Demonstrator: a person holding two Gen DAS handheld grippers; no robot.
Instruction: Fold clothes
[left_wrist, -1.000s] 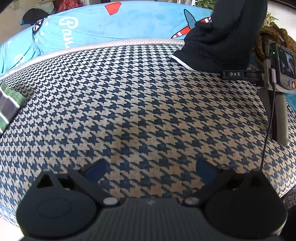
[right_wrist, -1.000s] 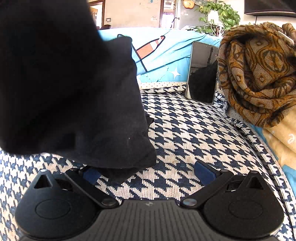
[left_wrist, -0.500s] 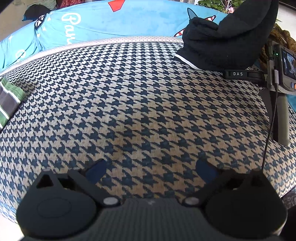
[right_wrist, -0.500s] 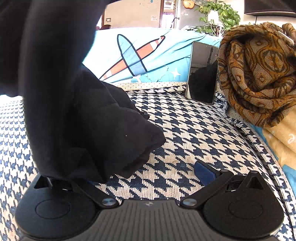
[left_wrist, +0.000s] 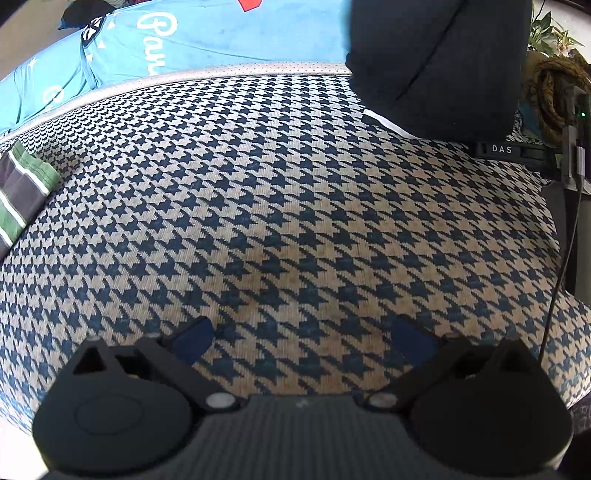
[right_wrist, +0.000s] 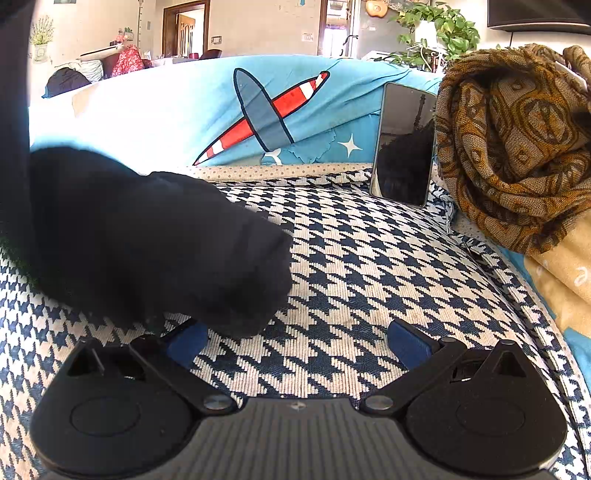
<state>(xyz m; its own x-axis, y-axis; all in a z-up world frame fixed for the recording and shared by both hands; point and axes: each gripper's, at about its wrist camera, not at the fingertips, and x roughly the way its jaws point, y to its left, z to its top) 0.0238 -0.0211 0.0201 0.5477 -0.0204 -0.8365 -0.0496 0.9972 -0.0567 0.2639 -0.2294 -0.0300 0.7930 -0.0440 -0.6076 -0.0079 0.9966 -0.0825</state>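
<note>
Both sets of fingers are spread wide and empty: left gripper (left_wrist: 299, 334) over bare houndstooth cushion (left_wrist: 258, 192), right gripper (right_wrist: 297, 338) beside the black garment (right_wrist: 155, 236) at left, probably awaiting a grasp.

A cushion (left_wrist: 280, 206) covered in navy and cream houndstooth cloth carries everything. A black garment (right_wrist: 155, 243) rests on it, partly lifted, and a folded green striped cloth (left_wrist: 22, 192) lies at its left edge. A phone (right_wrist: 404, 144) stands at its back edge, just beside a brown patterned scarf (right_wrist: 517, 147).
</note>
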